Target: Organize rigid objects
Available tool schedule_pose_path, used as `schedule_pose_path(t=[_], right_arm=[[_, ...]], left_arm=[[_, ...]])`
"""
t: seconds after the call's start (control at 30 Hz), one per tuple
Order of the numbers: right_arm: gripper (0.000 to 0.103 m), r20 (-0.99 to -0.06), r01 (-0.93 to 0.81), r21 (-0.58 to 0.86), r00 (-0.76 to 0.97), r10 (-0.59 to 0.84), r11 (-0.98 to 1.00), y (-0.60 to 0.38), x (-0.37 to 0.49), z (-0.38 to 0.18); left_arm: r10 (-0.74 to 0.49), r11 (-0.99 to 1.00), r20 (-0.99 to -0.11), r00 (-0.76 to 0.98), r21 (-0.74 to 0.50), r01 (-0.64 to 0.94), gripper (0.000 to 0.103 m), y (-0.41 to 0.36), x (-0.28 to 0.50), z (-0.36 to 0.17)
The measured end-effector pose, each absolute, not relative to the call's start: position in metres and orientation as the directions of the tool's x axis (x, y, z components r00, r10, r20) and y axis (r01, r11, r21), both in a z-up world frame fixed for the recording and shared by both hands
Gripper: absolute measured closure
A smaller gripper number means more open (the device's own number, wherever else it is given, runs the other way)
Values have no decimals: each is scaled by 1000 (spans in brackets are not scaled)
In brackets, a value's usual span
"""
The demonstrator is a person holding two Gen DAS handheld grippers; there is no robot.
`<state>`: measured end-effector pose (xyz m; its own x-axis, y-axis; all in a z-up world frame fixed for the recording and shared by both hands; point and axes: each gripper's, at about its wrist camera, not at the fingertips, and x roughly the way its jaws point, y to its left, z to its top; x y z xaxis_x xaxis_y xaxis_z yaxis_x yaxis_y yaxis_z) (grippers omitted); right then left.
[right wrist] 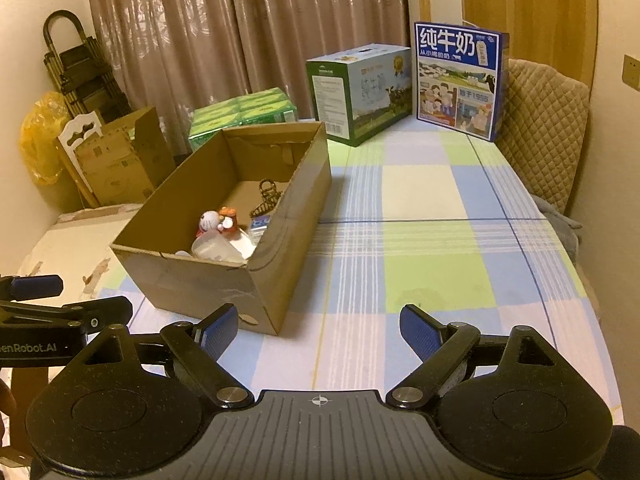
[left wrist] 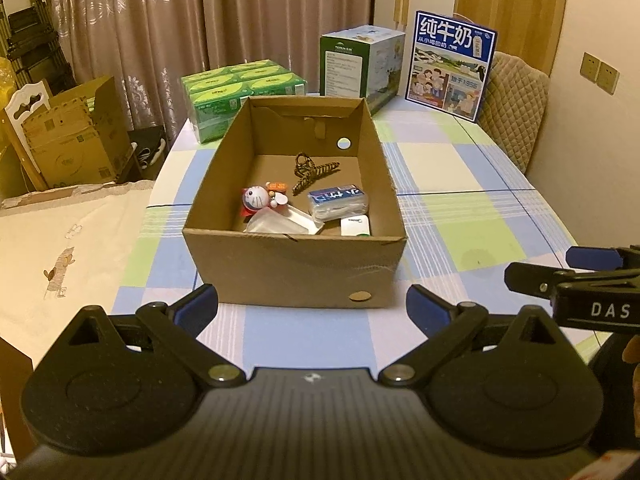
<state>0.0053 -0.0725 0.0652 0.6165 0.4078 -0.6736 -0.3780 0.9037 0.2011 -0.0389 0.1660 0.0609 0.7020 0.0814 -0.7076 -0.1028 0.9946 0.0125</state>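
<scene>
The left gripper and right gripper are both hanging open and empty before the cardboard box, where the small, probably light, stiff hair claw is lying, best pinched across its middle.

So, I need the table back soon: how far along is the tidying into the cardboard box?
Looks nearly done. The cardboard box already holds the cat figurine, hair claw, tissue pack, a clear plastic container and a white item. Nothing is in hand: left gripper and right gripper have open, empty jaws. No loose small items show on the checked tablecloth.
</scene>
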Motion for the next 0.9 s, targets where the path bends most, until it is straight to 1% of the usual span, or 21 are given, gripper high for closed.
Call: schedule_pose_path(t=[0.9], right_arm=[[18,-684,-375,212,603,411,903,-74,4,62]], left_arm=[[79,995,-717,693,12,-101,4,164,-38,52]])
